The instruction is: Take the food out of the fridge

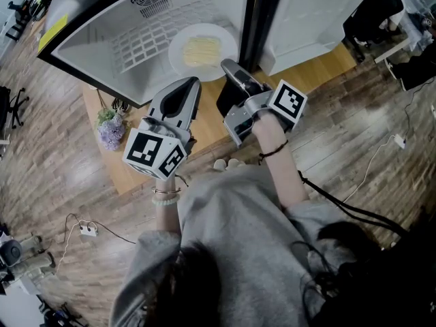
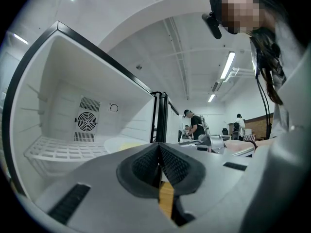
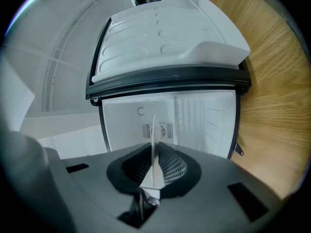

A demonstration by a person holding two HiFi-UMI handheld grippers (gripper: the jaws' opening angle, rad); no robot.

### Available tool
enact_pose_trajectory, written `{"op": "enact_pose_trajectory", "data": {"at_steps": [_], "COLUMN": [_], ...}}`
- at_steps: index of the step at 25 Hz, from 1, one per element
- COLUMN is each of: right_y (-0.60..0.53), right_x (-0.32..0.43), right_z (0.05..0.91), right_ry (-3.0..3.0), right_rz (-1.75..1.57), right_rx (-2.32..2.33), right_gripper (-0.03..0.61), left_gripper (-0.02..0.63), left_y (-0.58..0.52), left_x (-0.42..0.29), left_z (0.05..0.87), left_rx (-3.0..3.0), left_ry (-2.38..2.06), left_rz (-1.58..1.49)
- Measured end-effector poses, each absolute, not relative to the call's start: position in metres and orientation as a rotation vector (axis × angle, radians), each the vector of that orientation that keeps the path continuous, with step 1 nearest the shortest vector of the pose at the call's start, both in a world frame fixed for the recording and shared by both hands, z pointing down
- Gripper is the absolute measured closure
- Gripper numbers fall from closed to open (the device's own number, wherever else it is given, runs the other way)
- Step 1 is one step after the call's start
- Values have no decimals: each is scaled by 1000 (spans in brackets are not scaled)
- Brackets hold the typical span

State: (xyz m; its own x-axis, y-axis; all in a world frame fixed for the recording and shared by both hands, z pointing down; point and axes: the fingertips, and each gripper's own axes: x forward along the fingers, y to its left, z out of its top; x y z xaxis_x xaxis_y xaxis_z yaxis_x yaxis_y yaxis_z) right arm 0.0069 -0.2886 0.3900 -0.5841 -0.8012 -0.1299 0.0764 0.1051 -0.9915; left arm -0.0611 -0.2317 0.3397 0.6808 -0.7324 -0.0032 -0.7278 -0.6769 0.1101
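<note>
The open fridge [image 1: 102,43] holds a white plate [image 1: 178,54] with pale yellow food [image 1: 202,48] on its wire shelf [image 1: 139,43]. My right gripper [image 1: 228,65] is shut on the plate's near right rim. In the right gripper view the plate [image 3: 153,135] shows edge-on as a thin white blade pinched between the pads, with the fridge's back wall [image 3: 194,115] behind it. My left gripper [image 1: 193,82] hovers just in front of the plate, shut and holding nothing. From the left gripper view the plate [image 2: 121,143] lies beyond the closed left gripper [image 2: 159,147].
The fridge door [image 1: 306,12] stands open to the right. The fridge rests on a wooden board [image 1: 109,162] with a purple flower bunch [image 1: 111,129] at its left edge. A power strip [image 1: 87,230] and cables lie on the floor. People [image 2: 197,125] stand far behind.
</note>
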Motion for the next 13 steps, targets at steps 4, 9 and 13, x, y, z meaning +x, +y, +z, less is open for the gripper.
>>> {"op": "enact_pose_trajectory", "data": {"at_steps": [4, 9, 13], "right_y": [-287, -286, -284], "right_x": [9, 12, 14], "right_z": [391, 391, 390], "right_ry": [1674, 1676, 1682], "right_rz": [-1568, -1563, -1559], "right_rx": [-719, -719, -721], "right_gripper": [538, 538, 537], "left_gripper": [606, 606, 606], "left_y": [-231, -231, -230], "left_x": [-59, -58, -55], "left_z": [340, 339, 339], "left_rx": [2787, 2791, 2793], "left_ry": [-1213, -1215, -1211], "left_rz": [-72, -74, -75]}}
